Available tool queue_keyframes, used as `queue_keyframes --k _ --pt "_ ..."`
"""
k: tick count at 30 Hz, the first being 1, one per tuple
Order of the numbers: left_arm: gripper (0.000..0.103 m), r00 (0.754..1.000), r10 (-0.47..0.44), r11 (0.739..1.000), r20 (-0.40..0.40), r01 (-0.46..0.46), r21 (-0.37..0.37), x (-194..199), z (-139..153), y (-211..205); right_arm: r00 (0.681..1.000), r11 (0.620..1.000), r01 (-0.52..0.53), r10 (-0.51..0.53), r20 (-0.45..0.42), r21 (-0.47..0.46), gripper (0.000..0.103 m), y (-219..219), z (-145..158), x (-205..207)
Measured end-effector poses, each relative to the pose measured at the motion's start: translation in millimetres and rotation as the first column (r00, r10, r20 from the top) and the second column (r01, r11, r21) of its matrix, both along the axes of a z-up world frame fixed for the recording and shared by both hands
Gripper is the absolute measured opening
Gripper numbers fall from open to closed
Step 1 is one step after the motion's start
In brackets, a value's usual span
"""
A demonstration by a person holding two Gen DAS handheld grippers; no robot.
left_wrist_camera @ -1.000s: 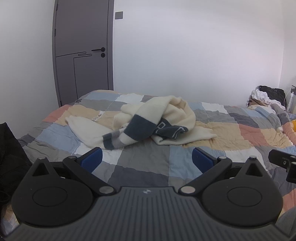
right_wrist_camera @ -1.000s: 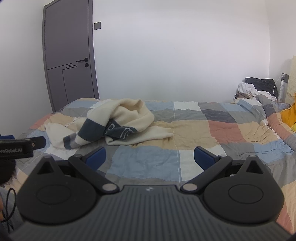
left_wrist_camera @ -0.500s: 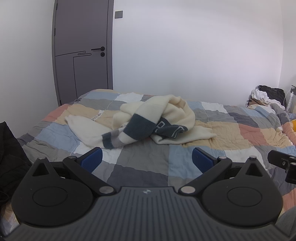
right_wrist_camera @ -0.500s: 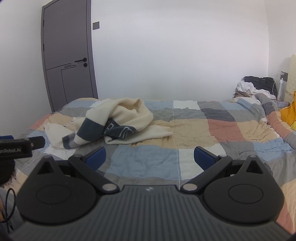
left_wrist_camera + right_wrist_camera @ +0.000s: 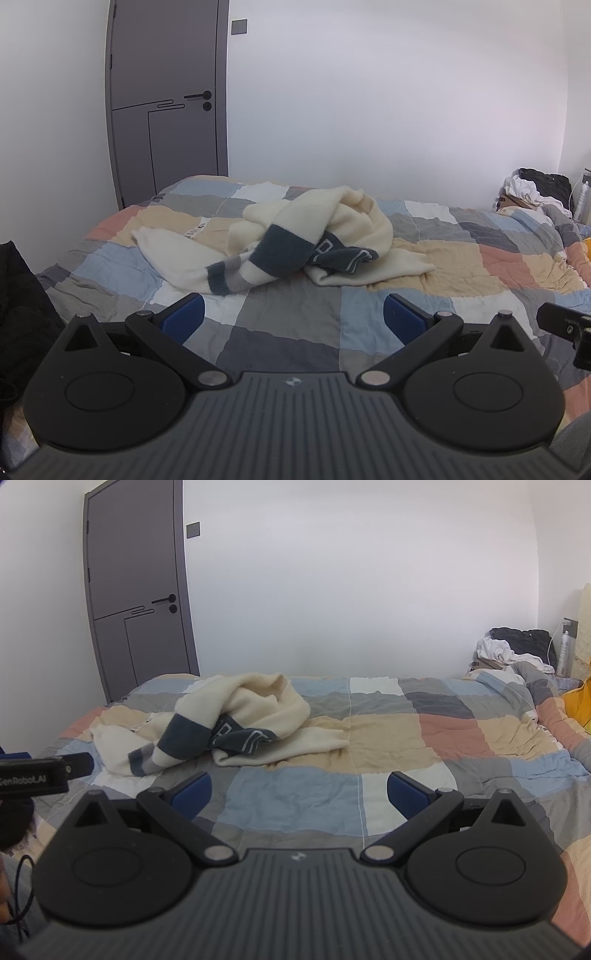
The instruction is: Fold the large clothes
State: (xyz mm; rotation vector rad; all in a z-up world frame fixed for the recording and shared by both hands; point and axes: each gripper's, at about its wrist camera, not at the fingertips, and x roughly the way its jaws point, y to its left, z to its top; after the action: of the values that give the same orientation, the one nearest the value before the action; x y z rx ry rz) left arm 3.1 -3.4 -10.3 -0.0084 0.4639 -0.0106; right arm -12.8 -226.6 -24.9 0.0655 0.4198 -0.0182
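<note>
A cream sweater (image 5: 295, 240) with dark blue and grey bands lies crumpled on the patchwork quilt (image 5: 288, 325), one sleeve stretched out to the left. The right wrist view shows the same sweater (image 5: 236, 723) left of centre. My left gripper (image 5: 293, 317) is open, held above the quilt's near part, short of the sweater, nothing between its blue pads. My right gripper (image 5: 299, 794) is open too, over the quilt (image 5: 388, 738) to the right of the sweater. Part of the right gripper (image 5: 565, 325) shows at the left view's right edge, and part of the left gripper (image 5: 40, 775) at the right view's left edge.
A grey door (image 5: 166, 103) stands at the far left behind the bed. Piled clothes (image 5: 517, 646) and a bottle (image 5: 563, 653) sit at the far right corner. A yellow item (image 5: 580, 705) lies at the right edge. Dark fabric (image 5: 22, 314) hangs at the left.
Both views have crept slightly forward toward the bed; the sweater sits a touch differently in frame. Both grippers remain open and nothing was taken hold of.
</note>
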Motion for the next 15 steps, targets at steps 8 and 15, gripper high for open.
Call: queue_keyframes --k 8,15 --pt "0.103 1.000 0.005 1.000 -0.001 -0.005 0.008 1.4 3.4 2.0 1.000 1.000 -0.004 0.004 -0.001 0.019 0.103 -3.4 -1.8 -1.7" --pt "0.103 1.000 -0.006 1.000 -0.008 0.006 0.015 4.8 3.6 1.1 1.000 1.000 0.007 -0.007 -0.007 0.007 0.103 -4.3 -1.6 1.2"
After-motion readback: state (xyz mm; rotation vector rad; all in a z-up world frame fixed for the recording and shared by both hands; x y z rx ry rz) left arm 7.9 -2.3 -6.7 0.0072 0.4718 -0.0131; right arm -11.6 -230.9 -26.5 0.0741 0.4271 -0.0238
